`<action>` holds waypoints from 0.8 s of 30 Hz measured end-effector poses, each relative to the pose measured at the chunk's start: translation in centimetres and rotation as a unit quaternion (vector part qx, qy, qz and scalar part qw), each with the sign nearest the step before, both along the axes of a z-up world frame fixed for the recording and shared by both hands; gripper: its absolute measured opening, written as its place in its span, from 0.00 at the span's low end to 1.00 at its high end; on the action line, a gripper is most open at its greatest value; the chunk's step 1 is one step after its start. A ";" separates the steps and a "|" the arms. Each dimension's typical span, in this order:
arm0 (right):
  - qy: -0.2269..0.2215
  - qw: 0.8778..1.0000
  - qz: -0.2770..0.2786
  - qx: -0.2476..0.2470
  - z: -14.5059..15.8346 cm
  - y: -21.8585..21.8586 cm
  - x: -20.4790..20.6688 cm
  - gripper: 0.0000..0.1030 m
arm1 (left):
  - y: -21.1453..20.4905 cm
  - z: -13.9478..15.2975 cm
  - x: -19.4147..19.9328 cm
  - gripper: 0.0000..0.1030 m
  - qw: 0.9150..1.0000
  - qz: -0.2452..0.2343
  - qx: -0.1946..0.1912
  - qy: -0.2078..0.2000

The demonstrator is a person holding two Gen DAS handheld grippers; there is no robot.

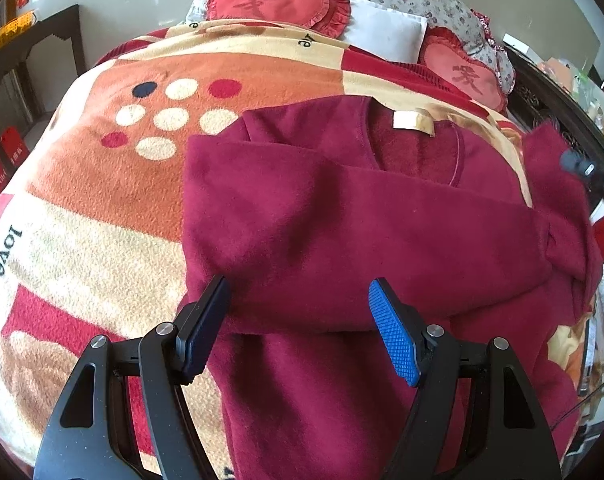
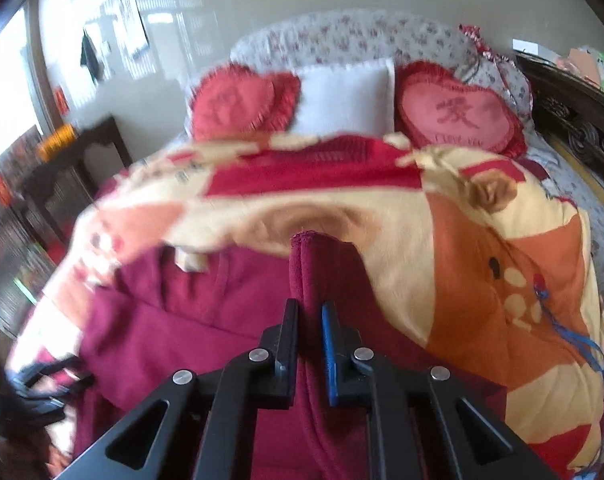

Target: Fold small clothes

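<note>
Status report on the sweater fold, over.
Left gripper open, hovering above folded sleeve. Right gripper shut on bunched maroon sweater fabric, lifted. Sweater lies on patterned blanket. Nothing in the way.

Right gripper (image 2: 309,312) pinching maroon sleeve (image 2: 322,264) — patterned blanket (image 2: 482,248) beneath

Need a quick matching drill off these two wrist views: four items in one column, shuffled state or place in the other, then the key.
1. left tongs
2. right tongs
3. maroon sweater
4. white pillow

A. between two red heart cushions
B. open above a folded sleeve
C. spread on the patterned blanket
D. shut on a pinch of maroon fabric

Pairs: 1-B, 2-D, 3-C, 4-A
</note>
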State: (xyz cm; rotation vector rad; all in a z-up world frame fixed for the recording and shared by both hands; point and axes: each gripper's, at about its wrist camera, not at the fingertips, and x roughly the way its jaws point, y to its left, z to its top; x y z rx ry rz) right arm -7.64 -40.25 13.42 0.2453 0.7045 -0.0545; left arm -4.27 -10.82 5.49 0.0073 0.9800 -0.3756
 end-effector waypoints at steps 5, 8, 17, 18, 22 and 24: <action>-0.063 0.996 0.035 0.054 4.3 1.8 -1.5 0.10 | 0.4 0.7 -0.3 0.70 1.000 -0.002 -0.015 0.000; -0.068 0.992 0.074 0.070 4.7 4.4 -1.7 0.10 | 1.2 0.9 0.2 0.70 0.998 -0.003 -0.059 0.020; 0.032 0.984 0.159 0.071 -4.7 13.7 0.0 0.10 | 3.4 1.1 1.6 0.70 0.985 0.005 -0.157 0.073; 0.043 0.983 0.161 0.072 -5.7 14.2 0.1 0.10 | 3.4 1.1 1.6 0.70 0.984 0.004 -0.160 0.076; 0.097 0.978 0.166 0.080 -9.2 15.2 0.2 0.36 | 2.3 0.9 1.8 0.70 0.982 -0.015 -0.164 0.090; 0.087 0.978 0.167 0.093 -8.7 14.6 -0.7 0.48 | 1.6 1.0 1.7 0.70 0.983 -0.028 -0.158 0.086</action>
